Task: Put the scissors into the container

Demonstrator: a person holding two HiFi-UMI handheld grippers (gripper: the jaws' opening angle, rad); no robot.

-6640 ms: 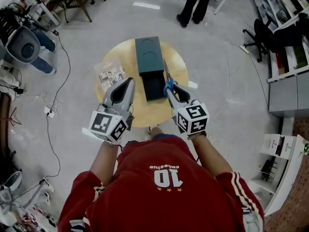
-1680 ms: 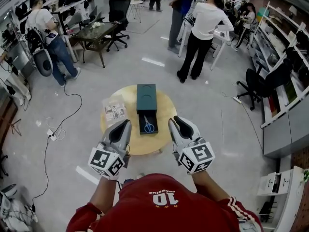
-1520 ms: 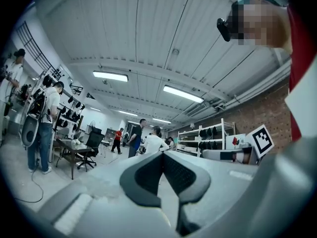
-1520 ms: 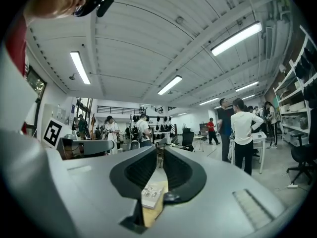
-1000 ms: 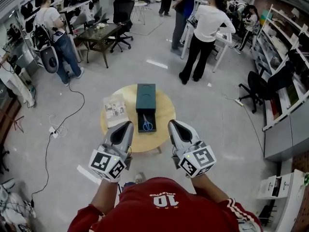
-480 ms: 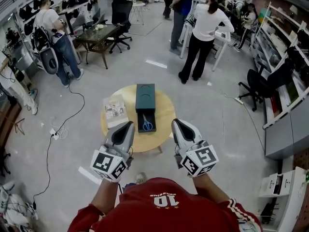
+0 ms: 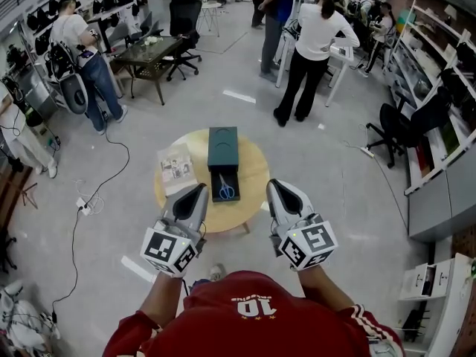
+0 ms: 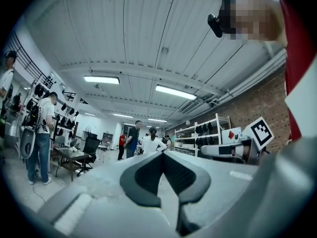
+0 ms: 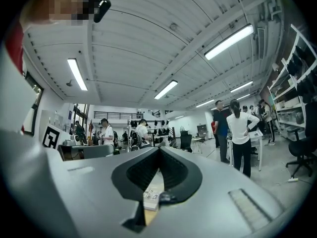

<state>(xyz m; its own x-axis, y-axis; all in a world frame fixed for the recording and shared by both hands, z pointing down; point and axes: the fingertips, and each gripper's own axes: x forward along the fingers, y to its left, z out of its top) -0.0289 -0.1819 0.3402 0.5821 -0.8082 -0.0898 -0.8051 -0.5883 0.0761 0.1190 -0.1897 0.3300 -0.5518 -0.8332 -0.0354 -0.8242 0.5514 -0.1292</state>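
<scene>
With the scissors in the container and the left gripper and right gripper closed empty, only knocking the table risks spilling them.

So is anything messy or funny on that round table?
Nothing is spilled or broken. The blue-handled scissors lie inside the pulled-out drawer of the green container, which looks as it should. The only slightly crooked thing is the booklet, lying tilted by the left edge of the table.
</scene>
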